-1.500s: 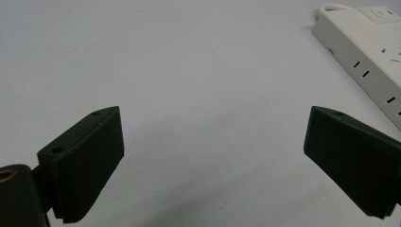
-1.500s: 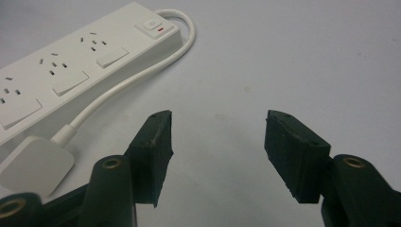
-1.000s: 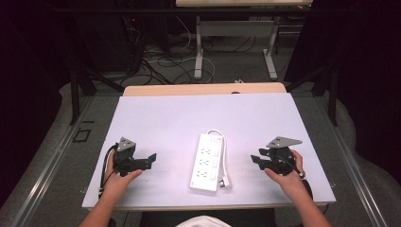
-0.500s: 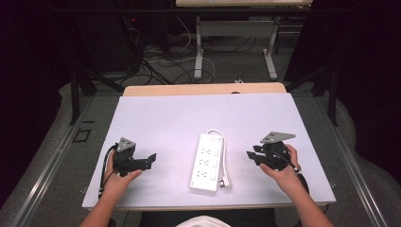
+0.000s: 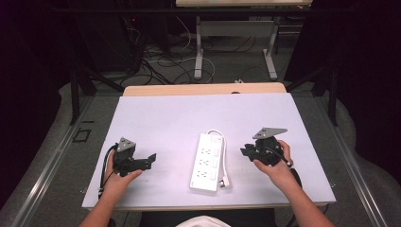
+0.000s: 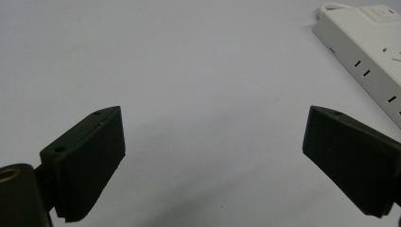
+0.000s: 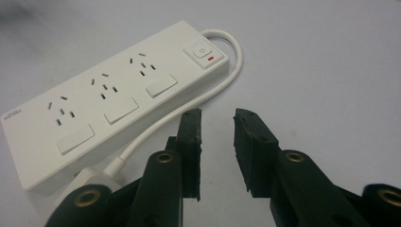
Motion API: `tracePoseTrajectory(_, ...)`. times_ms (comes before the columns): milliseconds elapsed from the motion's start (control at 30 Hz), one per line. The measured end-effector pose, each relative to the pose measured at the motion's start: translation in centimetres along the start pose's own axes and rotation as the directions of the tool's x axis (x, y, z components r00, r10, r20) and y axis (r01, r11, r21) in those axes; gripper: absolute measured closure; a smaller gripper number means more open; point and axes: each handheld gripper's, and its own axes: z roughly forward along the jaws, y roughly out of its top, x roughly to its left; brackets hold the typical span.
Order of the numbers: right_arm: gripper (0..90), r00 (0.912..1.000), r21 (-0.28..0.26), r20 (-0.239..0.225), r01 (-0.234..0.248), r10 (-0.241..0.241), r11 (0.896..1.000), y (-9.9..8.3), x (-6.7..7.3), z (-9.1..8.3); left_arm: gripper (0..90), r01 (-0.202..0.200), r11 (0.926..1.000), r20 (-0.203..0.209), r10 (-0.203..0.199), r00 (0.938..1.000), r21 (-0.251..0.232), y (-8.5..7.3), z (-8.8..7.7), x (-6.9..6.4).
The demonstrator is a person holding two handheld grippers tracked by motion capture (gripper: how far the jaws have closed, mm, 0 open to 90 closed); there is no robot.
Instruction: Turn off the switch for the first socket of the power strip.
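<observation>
A white power strip (image 5: 205, 161) with three sockets lies lengthwise at the middle of the table, its cord (image 5: 222, 151) looped along its right side to a plug (image 5: 224, 181). My right gripper (image 5: 244, 152) hovers just right of the strip and points at it. In the right gripper view my right gripper (image 7: 218, 116) has just been closing; a narrow gap is left, with nothing between the jaws, above the cord (image 7: 156, 125) beside the strip (image 7: 108, 94). My left gripper (image 5: 151, 160) rests left of the strip. Its jaws stand wide open and bare (image 6: 213, 161), with the strip's end (image 6: 373, 52) at the far right.
The white table top (image 5: 189, 118) has free room behind and on both sides of the strip. A wooden edge (image 5: 203, 89) runs along the back. Beyond it are desk legs and cables on the floor (image 5: 161, 61).
My right gripper has moved left toward the power strip and risen slightly. The left gripper and the strip have stayed in place.
</observation>
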Motion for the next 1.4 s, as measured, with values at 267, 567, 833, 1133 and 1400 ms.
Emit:
tracePoseTrajectory(267, 74.2, 0.9998, 0.000, -0.022, -0.002, 0.002, 1.000, 1.0, 0.3, 0.4, 6.7, 0.003, 1.0000, 0.000, -0.003, 1.0000, 0.000, 0.0, 0.0, 0.0)
tracePoseTrajectory(567, 79.6, 0.9989, 0.012, -0.048, 0.000, 0.001, 1.000, 1.8, 0.8, 1.3, 6.7, 0.000, 1.0000, 0.000, 0.000, 1.0000, 0.001, 0.0, 0.0, 0.0)
tracePoseTrajectory(833, 83.5, 0.9975, 0.033, -0.071, 0.005, -0.003, 0.999, 2.7, 1.2, 2.0, 6.8, -0.003, 1.0000, -0.001, 0.003, 1.0000, -0.001, 0.0, 0.0, 0.0)
tracePoseTrajectory(1133, 86.8, 0.9967, 0.050, -0.075, 0.035, -0.031, 0.998, 3.2, 1.6, 3.1, 6.8, -0.004, 1.0000, 0.001, 0.004, 1.0000, 0.006, 0.0, 0.0, 0.1)
tracePoseTrajectory(1400, 88.2, 0.9948, 0.062, -0.094, 0.046, -0.040, 0.997, 3.7, 2.0, 4.0, 6.8, -0.006, 1.0000, 0.002, 0.006, 1.0000, 0.007, 0.0, 0.0, 0.1)
